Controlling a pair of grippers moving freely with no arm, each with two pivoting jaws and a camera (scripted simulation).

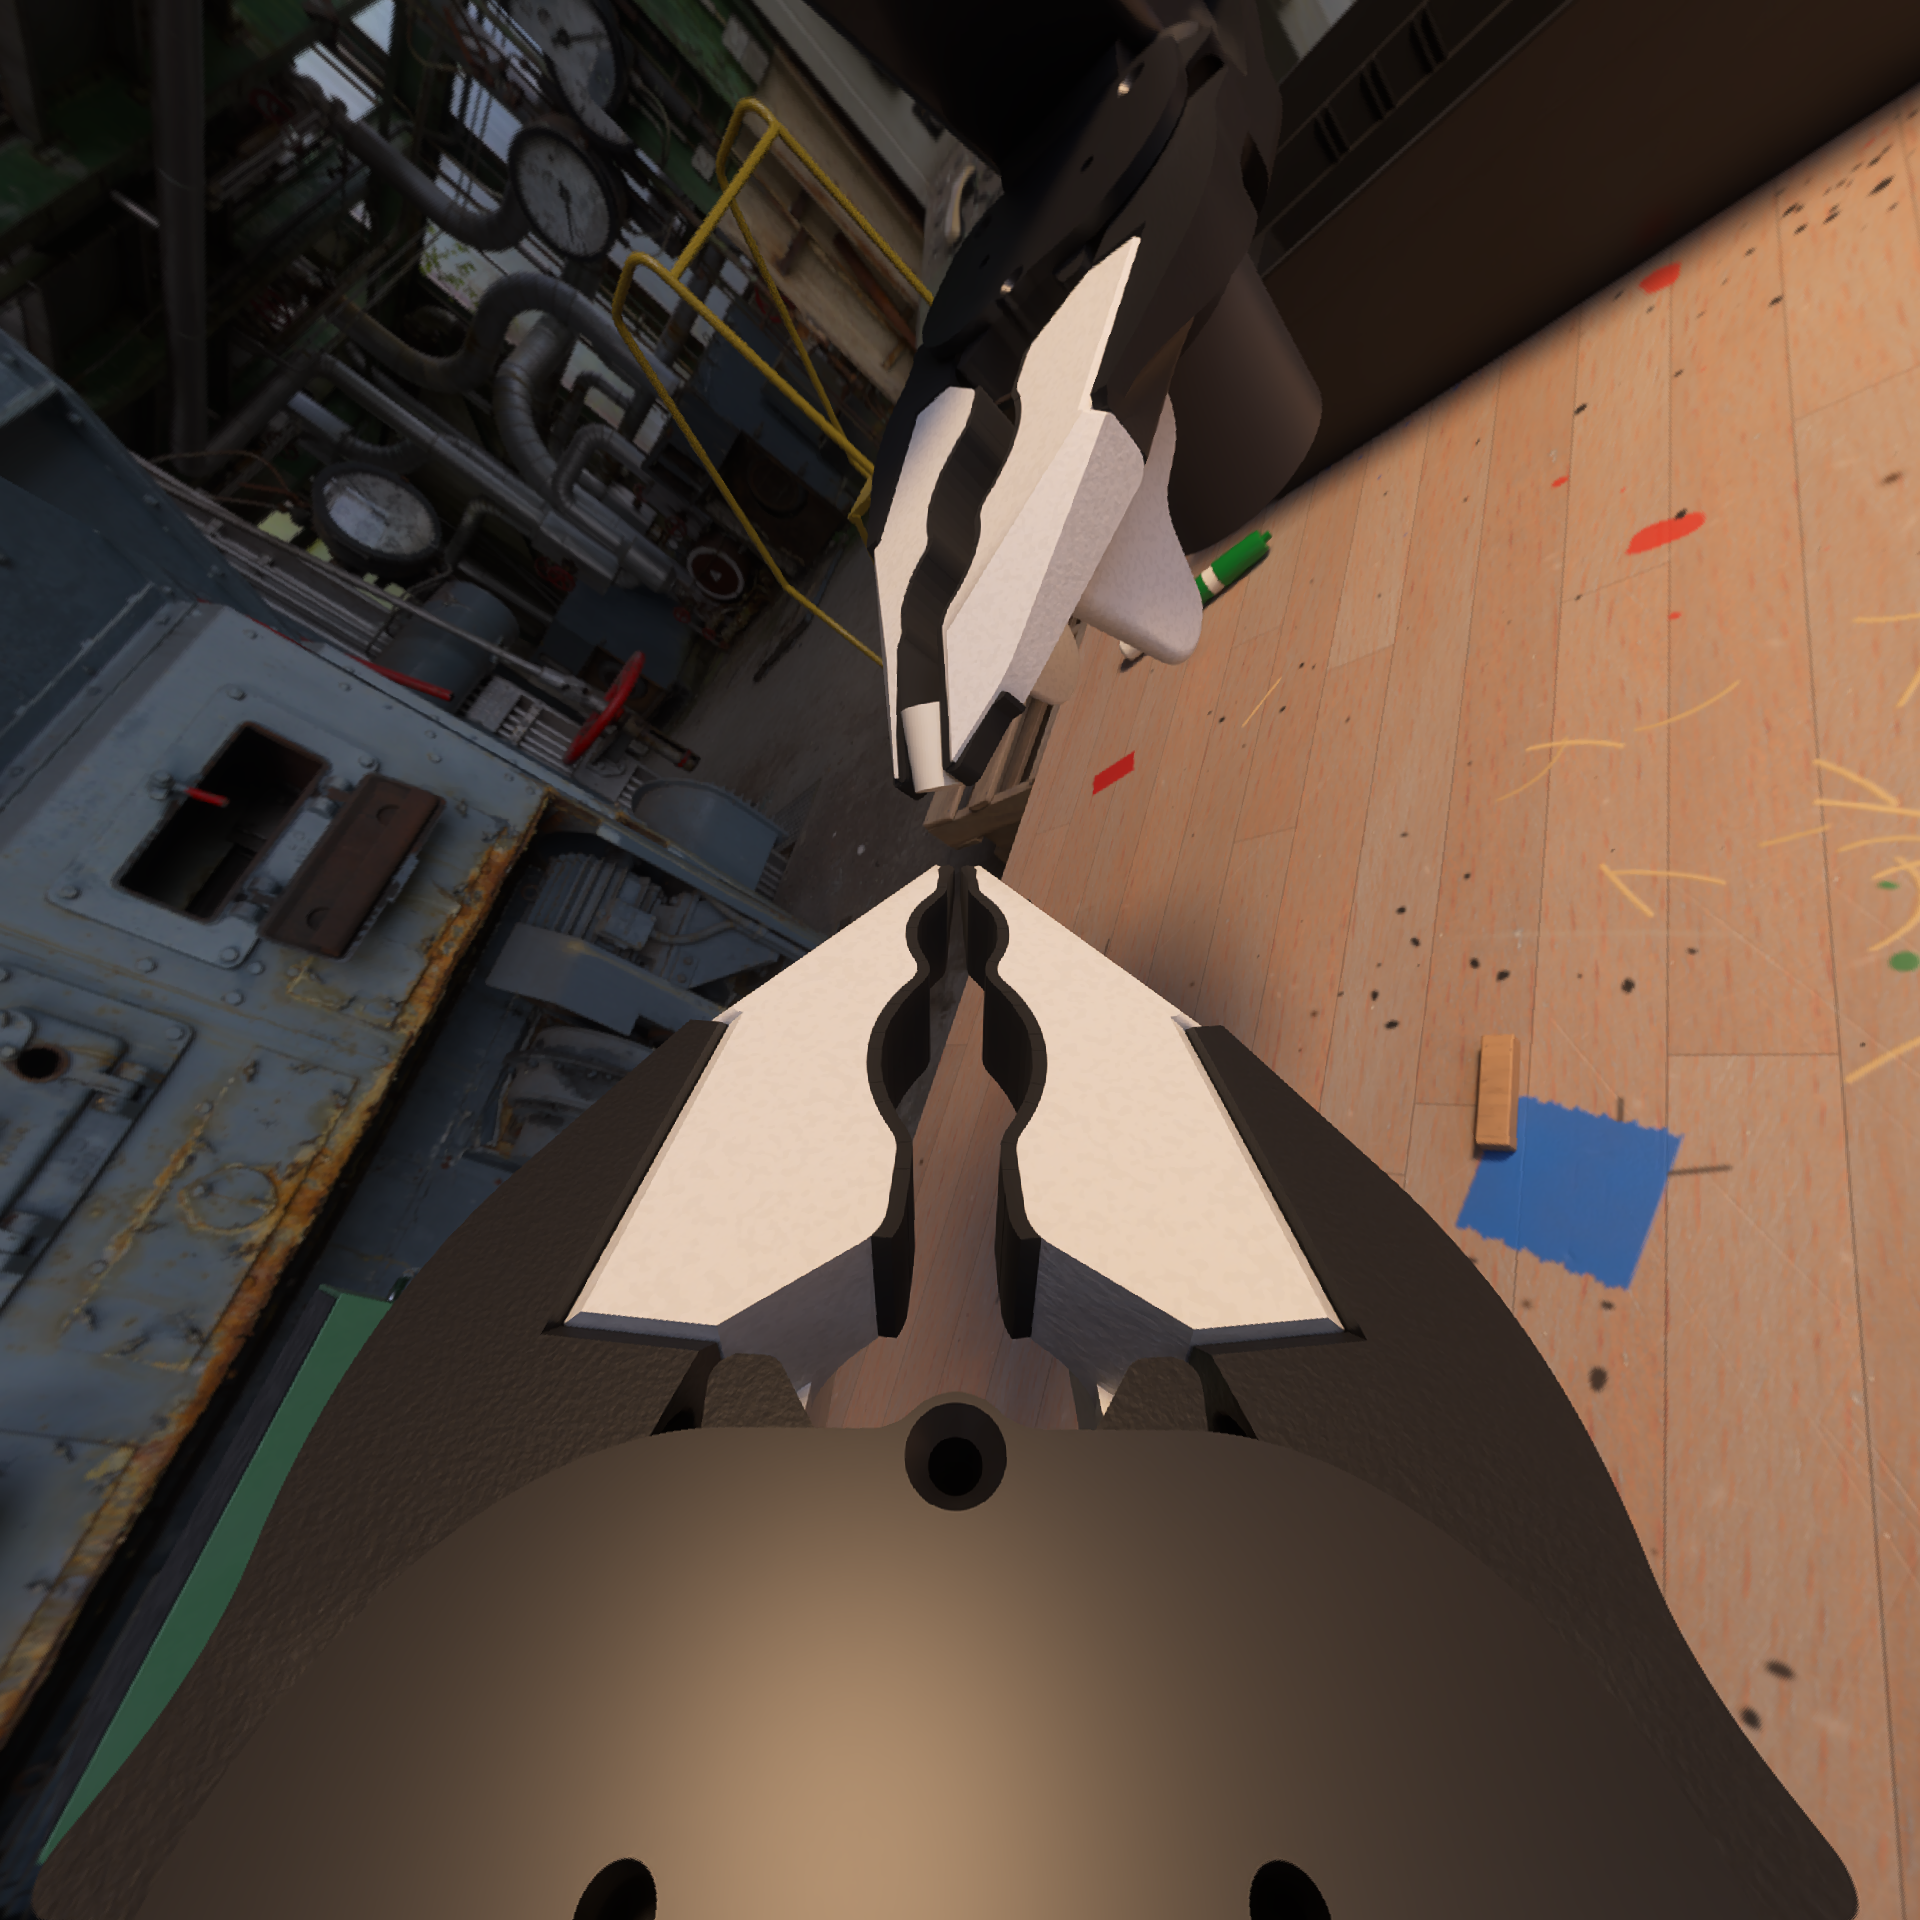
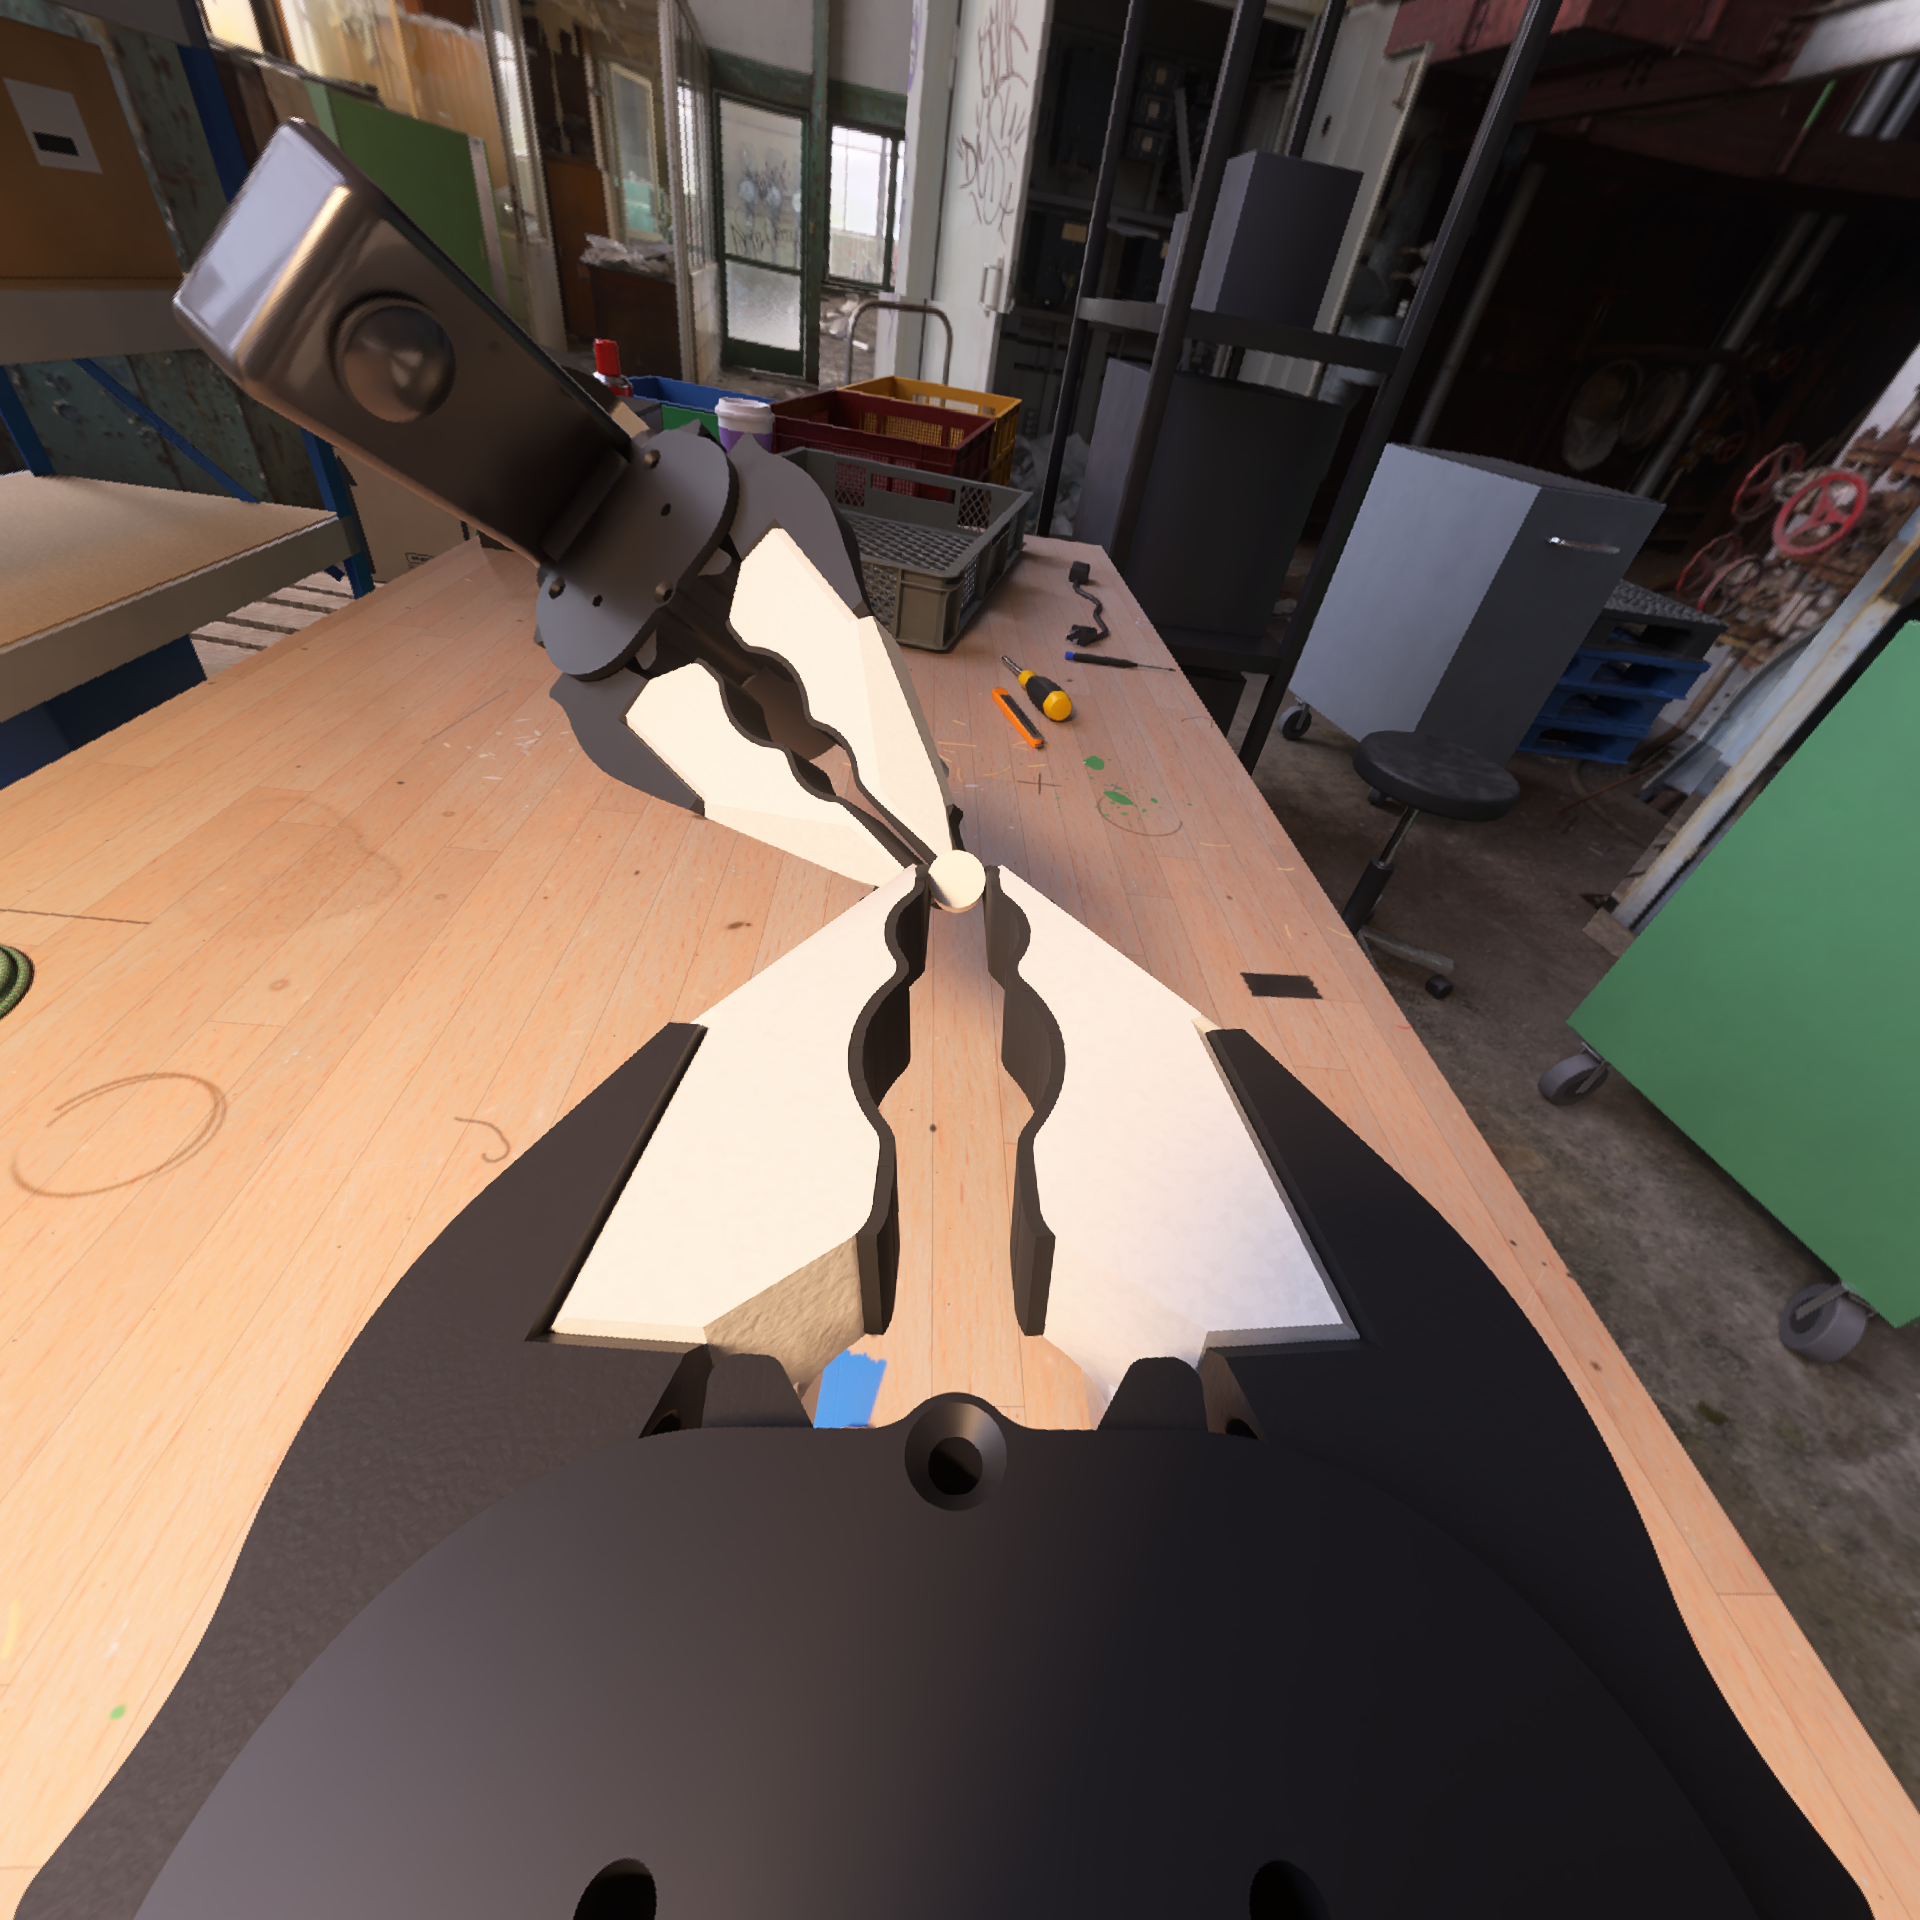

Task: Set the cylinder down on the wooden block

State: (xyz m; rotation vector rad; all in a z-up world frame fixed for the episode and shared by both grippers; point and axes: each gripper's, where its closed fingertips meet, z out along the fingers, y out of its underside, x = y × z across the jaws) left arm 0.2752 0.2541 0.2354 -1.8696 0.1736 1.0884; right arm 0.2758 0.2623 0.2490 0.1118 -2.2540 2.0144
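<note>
My right gripper (image 2: pixel 956 883) is shut on a short white cylinder (image 2: pixel 956 878), seen end-on at its fingertips and held above the wooden table (image 2: pixel 416 831). In the left wrist view the right gripper (image 1: pixel 940 764) comes down from above with the cylinder (image 1: pixel 923 743) in its tips. My left gripper (image 1: pixel 956 873) is shut and holds nothing. Its tips (image 2: pixel 930 860) are right beside the cylinder; I cannot tell whether they touch. A small wooden block (image 1: pixel 1496 1091) lies on the table at the edge of a blue tape patch (image 1: pixel 1569 1195), off to the right of both grippers.
A grey crate (image 2: pixel 925 561) with red and yellow crates behind it stands at the table's far end. A screwdriver (image 2: pixel 1044 694) and an orange knife (image 2: pixel 1016 717) lie near it. A green marker (image 1: pixel 1234 566) lies on the table. The table's edge (image 2: pixel 1351 935) runs along the right.
</note>
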